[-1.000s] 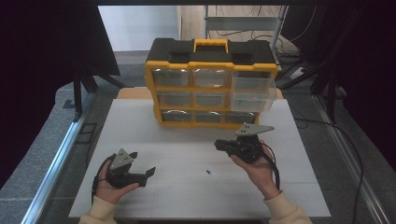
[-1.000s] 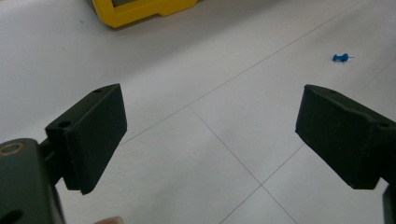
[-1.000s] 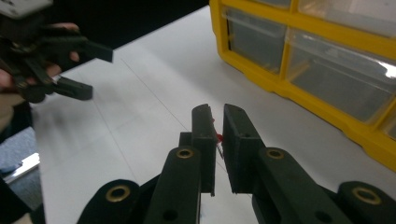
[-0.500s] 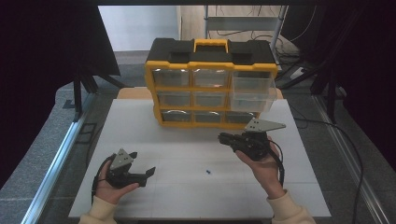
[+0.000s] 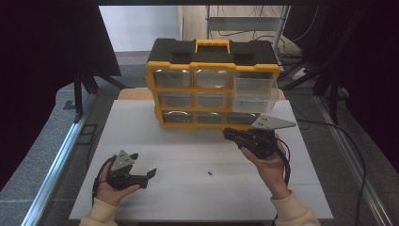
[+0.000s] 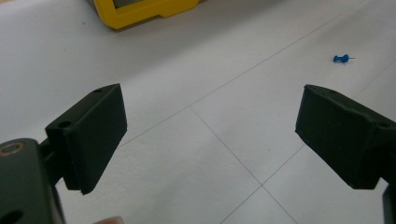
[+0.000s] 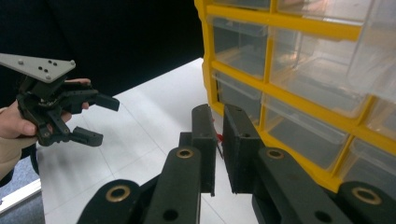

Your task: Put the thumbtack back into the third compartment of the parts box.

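Right tool [image 7: 218,140], jaws nearly together, pinches a small red pin [image 7: 218,138], mostly hidden between the pads, just before the yellow drawer cabinet [image 5: 214,84]. Left tool [image 6: 212,135] stands wide open and empty low over the white tabletop [image 5: 188,141]. Blue pushpin [image 5: 209,174] lies loose between both tools.

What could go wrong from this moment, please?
1. The shut right claw pinches the small red item in a thin grip; it might slip out before reaching the yellow organizer.
2. The blue pin lies loose on the table; the open left claw could knock it away.
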Tool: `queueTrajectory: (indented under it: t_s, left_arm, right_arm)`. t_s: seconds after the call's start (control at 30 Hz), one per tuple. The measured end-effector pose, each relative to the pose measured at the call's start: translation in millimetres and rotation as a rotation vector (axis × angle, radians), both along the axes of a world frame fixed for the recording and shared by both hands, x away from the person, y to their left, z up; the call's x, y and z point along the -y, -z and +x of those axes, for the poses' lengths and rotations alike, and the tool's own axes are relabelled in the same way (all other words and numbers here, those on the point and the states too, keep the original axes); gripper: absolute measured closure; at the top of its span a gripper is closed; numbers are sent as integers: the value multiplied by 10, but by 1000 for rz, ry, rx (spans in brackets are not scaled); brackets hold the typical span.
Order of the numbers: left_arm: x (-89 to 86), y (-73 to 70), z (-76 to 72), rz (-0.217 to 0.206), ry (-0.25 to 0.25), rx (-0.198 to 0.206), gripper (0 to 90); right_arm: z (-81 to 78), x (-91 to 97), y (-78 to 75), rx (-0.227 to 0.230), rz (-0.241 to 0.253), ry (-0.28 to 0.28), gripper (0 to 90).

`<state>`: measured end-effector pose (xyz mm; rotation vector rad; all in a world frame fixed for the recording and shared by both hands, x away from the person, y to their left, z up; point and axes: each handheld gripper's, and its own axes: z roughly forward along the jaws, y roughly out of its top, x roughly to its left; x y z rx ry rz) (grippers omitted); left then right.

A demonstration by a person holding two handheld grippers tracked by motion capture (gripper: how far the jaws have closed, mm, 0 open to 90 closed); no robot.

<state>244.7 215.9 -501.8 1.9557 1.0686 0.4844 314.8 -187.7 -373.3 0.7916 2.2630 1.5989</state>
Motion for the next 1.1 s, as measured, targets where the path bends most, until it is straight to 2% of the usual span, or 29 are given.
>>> queueTrajectory:
  t_s: [0.33, 0.37, 0.7, 1.1]
  left_arm:
    - [-1, -8, -3, -2, 1, 0, 92]
    - [-1, -11, -7, -6, -1, 0, 92]
    - [-10, -16, -11, -9, 0, 3, 92]
    - [-12, -18, -11, -8, 0, 4, 92]
  right_arm:
    - [-9, 9, -145, 22, 22, 8, 829]
    - [-5, 5, -170, 23, 42, 6, 829]
    - [72, 2, -386, 56, 84, 20, 829]
    - [202, 50, -714, 106, 65, 64, 828]
